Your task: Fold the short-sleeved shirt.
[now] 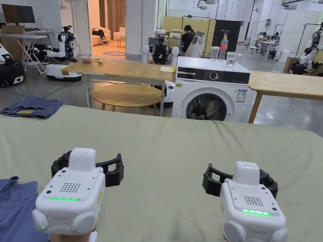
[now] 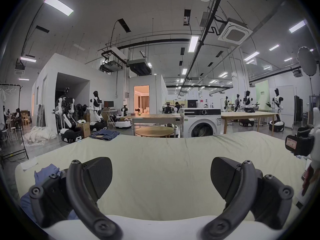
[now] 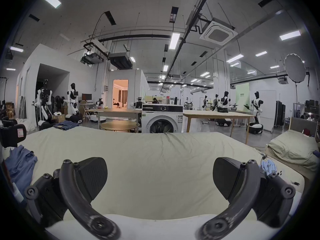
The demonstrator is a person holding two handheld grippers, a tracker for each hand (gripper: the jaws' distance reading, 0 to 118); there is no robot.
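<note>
A: Far left first. What lies there?

B: Blue short-sleeved shirt (image 1: pixel 15 208), rumpled, at the near left edge of the bed (image 1: pixel 176 148). Green sheet under it. In the head view it runs off the bottom-left corner. Not flat, not folded.

A: Anything else on that side?

B: Folded jeans (image 1: pixel 31 107) at the far left corner of the bed, well apart from the shirt.

A: Left gripper?

B: Left gripper (image 1: pixel 87 166) hangs over the sheet, just right of the shirt. In its own view (image 2: pixel 161 176) the two jaws stand wide apart, bare sheet between them, nothing held. The shirt (image 2: pixel 45 172) shows behind the left jaw in that view; whether cloth and jaw touch cannot be told.

A: And the right one?

B: Right gripper (image 1: pixel 240 183) hangs over the middle of the bed, well apart from the shirt. Own view (image 3: pixel 160 176): jaws spread wide, only sheet in the gap. The shirt (image 3: pixel 20 165) sits far off at the left edge of that view.

A: Beyond the bed?

B: Left to right: wooden table (image 1: pixel 126 71), a low round table (image 1: pixel 126 94) under it, a washing machine (image 1: pixel 208 91) with the door open, then another wooden table (image 1: pixel 284 85). A second bed (image 3: pixel 292 150) stands to the right in the right gripper view.
</note>
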